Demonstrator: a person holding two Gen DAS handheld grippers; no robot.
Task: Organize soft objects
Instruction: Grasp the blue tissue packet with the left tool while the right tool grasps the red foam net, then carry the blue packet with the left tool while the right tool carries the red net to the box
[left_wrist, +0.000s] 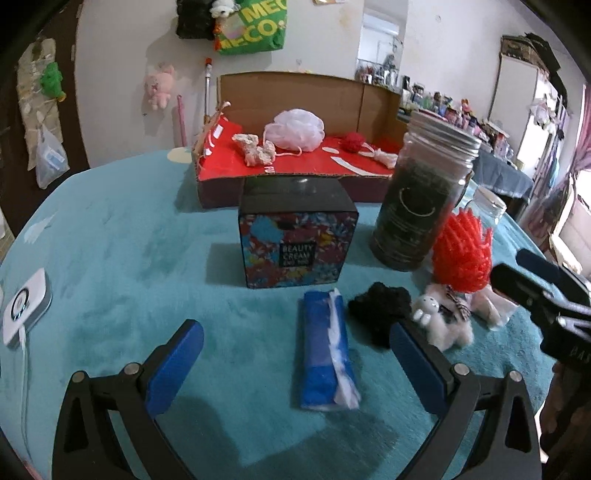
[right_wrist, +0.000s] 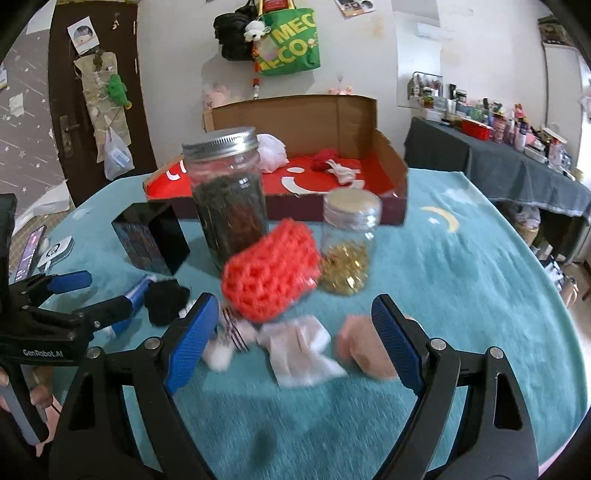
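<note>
Lying loose on a teal-covered worktop (left_wrist: 110, 240), a blue cloth roll (left_wrist: 327, 350), a black knitted piece (left_wrist: 380, 314), a small white plush toy (left_wrist: 439, 321) and an orange knitted pouch (right_wrist: 271, 273) sit before a patterned box (left_wrist: 297, 247) and two jars. Behind them, a red-lined cardboard tray (left_wrist: 295, 166) holds a white mesh puff (left_wrist: 295, 129). Both left tongs (left_wrist: 295, 354) and right tongs (right_wrist: 295, 332) stand apart, empty.

tall jar (right_wrist: 229, 199), black box (left_wrist: 297, 243) (upright) blocking tray (left_wrist: 295, 173); left cloth (left_wrist: 110, 258) open
</note>
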